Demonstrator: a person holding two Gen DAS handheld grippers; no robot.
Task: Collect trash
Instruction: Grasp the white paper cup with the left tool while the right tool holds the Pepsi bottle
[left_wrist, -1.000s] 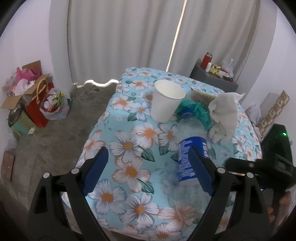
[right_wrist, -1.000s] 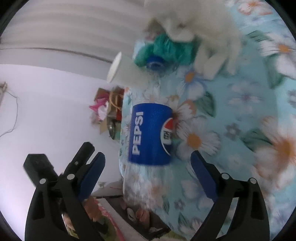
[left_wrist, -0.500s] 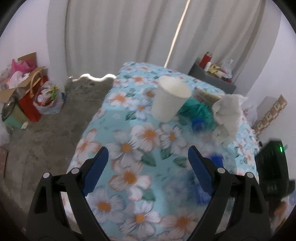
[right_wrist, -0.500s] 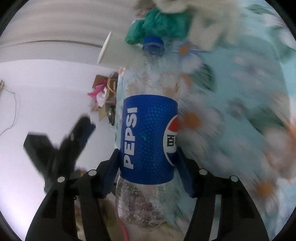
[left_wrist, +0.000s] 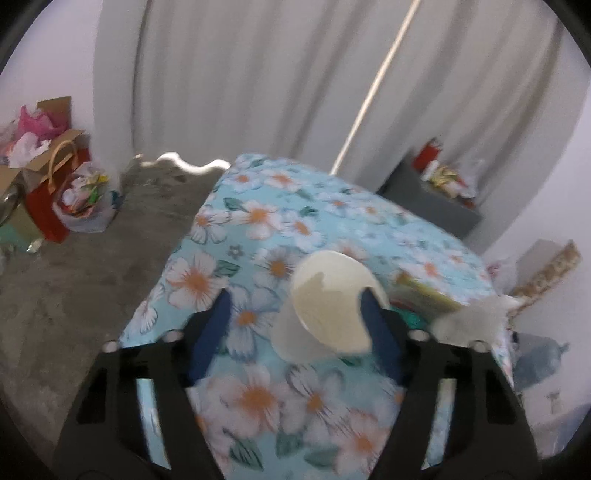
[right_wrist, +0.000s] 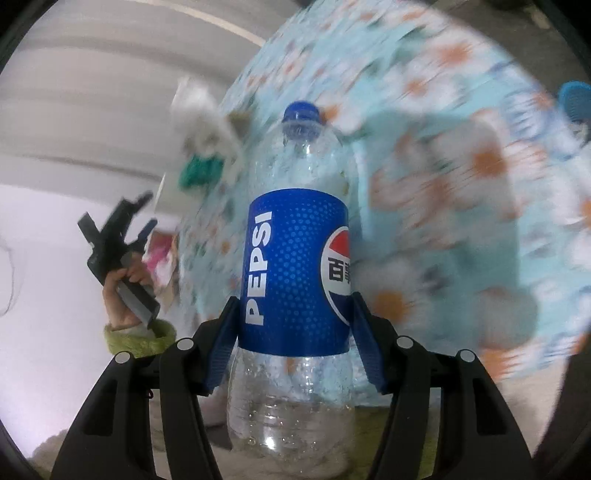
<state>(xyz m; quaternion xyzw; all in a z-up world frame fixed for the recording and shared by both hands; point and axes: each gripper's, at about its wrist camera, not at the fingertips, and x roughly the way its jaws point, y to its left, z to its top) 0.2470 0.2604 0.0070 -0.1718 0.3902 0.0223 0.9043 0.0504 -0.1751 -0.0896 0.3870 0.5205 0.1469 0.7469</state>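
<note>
The right gripper (right_wrist: 295, 343) is clamped on a clear Pepsi bottle (right_wrist: 295, 266), blue pads pressing the blue label from both sides; the bottle stands upright between them, blue cap on, and hides much of the table behind it. The left gripper (left_wrist: 295, 332) has its jaws closing around a white paper cup (left_wrist: 325, 317) that sits near the middle of the table (left_wrist: 266, 218). The right pad overlaps the cup's rim; the left pad stands clear of it, with flowered cloth showing between. Blur leaves it unclear whether the right pad truly touches.

Just right of the cup, toward the table's right edge, lie a crumpled white tissue (left_wrist: 469, 321), a teal wad (left_wrist: 413, 319) half hidden by the pad, and a flat yellowish packet (left_wrist: 424, 291). In the right wrist view the tissue and teal wad show as smears beyond the bottle, and a second blue cap (right_wrist: 574, 99) shows at the far right, its bottle too blurred to make out. There the person's hand (right_wrist: 125, 291), in a green fuzzy cuff, holds the left gripper.

Off the table: curtains (left_wrist: 258, 81) behind, a grey stand (left_wrist: 428, 206) with a red can and oddments, and boxes and bags (left_wrist: 48, 184) on the floor at left.

Counted: one cup, one tissue, one bottle held.
</note>
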